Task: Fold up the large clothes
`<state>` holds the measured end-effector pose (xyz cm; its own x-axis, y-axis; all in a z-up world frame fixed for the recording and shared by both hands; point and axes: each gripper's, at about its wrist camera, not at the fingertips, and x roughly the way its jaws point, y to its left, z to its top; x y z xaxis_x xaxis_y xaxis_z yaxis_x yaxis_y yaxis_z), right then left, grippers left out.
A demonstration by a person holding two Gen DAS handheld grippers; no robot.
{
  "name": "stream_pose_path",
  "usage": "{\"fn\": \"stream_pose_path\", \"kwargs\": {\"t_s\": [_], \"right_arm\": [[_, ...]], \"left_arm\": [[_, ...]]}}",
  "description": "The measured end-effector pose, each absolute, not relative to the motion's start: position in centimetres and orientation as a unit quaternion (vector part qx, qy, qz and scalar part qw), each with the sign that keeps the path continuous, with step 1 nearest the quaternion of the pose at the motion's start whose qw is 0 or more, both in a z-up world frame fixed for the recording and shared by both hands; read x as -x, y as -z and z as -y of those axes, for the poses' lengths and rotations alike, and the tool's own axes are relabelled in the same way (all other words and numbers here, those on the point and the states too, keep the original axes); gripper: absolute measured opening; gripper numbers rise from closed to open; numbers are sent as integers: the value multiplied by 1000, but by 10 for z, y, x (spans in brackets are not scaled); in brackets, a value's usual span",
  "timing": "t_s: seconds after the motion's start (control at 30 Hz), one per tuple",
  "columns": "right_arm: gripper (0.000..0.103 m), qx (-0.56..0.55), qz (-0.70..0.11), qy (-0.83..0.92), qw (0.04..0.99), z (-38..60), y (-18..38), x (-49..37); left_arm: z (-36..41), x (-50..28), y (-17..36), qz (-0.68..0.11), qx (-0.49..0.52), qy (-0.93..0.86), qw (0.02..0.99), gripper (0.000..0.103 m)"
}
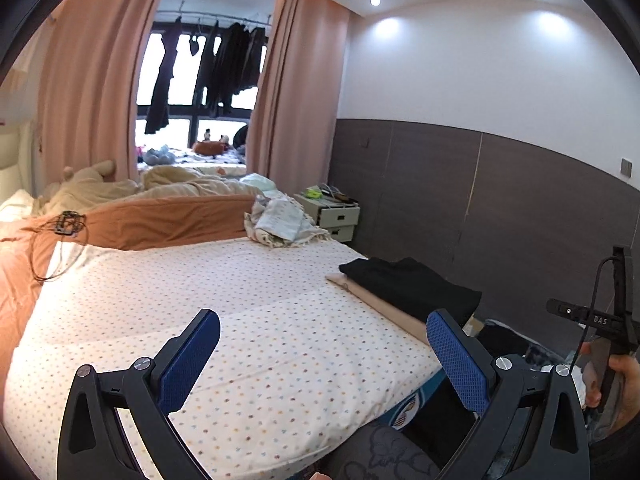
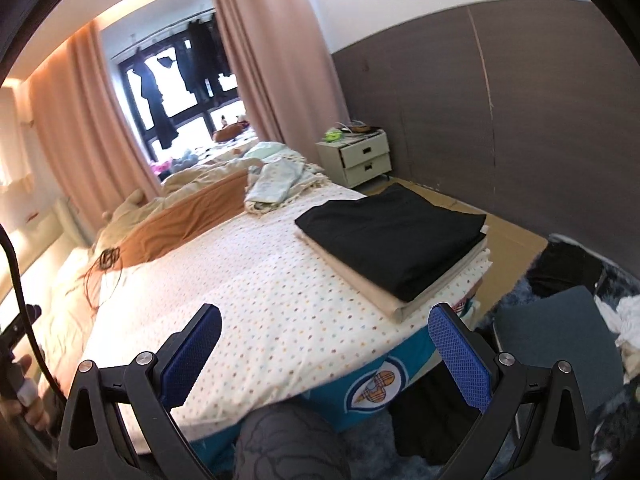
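A folded black garment (image 2: 394, 236) lies on top of a folded beige one (image 2: 360, 280), stacked at the right corner of the bed (image 2: 260, 300); the stack also shows in the left wrist view, black garment (image 1: 412, 284) over beige (image 1: 384, 304). My left gripper (image 1: 324, 356) hovers open above the dotted sheet (image 1: 240, 300), holding nothing. My right gripper (image 2: 326, 354) is open too, empty, above the bed's near edge, short of the stack. A hand with the other gripper handle (image 1: 612, 356) appears at the right of the left wrist view.
Crumpled light clothes (image 2: 276, 184) lie at the bed's far side beside an orange blanket (image 2: 188, 220). A cable tangle (image 1: 64, 236) rests at left. A nightstand (image 2: 356, 156) stands by the brown wall. Clothes and a dark cushion (image 2: 556, 340) are on the floor at right. My patterned knee (image 2: 288, 440) is below.
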<state>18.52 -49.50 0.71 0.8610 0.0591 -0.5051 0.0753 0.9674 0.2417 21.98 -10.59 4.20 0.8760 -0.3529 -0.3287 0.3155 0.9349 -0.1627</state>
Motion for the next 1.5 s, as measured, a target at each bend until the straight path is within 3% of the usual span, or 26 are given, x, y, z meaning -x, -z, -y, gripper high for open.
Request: {"fn": "stream_pose_path", "kwargs": {"t_s": [0.47, 0.83, 1.5], "right_arm": [[103, -74, -222, -32, 972, 448, 20, -118], [103, -86, -233, -47, 968, 423, 53, -92], [103, -52, -219, -67, 972, 386, 56, -78]], "left_arm": [[82, -122, -5, -151, 38, 106, 982, 103], [77, -65, 4, -135, 37, 99, 985, 103], [74, -54, 13, -132, 36, 87, 987, 103]]}}
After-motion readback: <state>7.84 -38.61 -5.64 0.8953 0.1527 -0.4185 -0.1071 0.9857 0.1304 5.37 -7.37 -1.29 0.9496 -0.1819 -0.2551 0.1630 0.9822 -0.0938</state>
